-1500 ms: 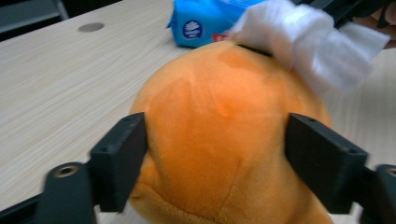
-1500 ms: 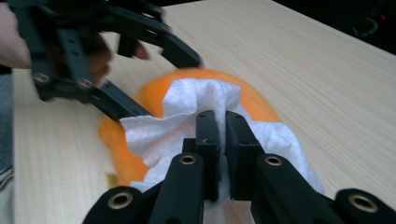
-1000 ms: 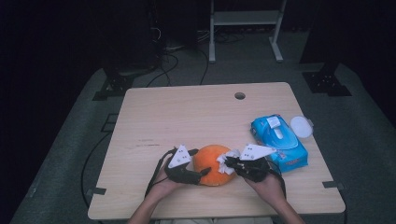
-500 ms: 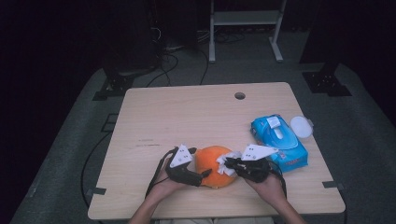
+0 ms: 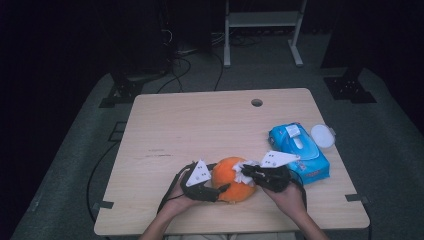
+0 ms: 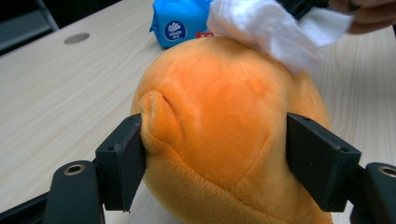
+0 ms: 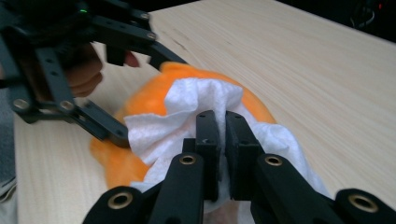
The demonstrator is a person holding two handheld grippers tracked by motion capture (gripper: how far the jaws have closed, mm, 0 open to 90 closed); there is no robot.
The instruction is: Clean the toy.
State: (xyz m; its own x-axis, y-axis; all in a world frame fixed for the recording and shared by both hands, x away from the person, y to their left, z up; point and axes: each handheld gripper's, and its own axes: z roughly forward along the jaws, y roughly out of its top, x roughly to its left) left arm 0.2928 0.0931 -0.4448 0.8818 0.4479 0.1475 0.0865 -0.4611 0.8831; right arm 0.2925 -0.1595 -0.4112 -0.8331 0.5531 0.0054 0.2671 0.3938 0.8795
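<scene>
Wiping plush (image 5: 231,179) near worktop's front edge | left gripper (image 5: 215,191) jaws have just been closing, now pressing plush's sides to steady it | right gripper (image 5: 250,174) jaws nearly shut, pinching wipe (image 7: 196,116) against plush top | wipes pack (image 5: 297,152) near right edge

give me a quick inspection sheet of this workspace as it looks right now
surface: light wooden table, round hole near far edge
job's things: orange plush toy near front edge; white wipe pressed on its top
clutter: blue wipes pack, white round lid beside it
grippers: left gripper jaws either side of the plush, pads against it, have just been closing; right gripper shut on the wipe
cables: black cable off table's left side
surroundings: dark floor, white metal stand beyond table
</scene>
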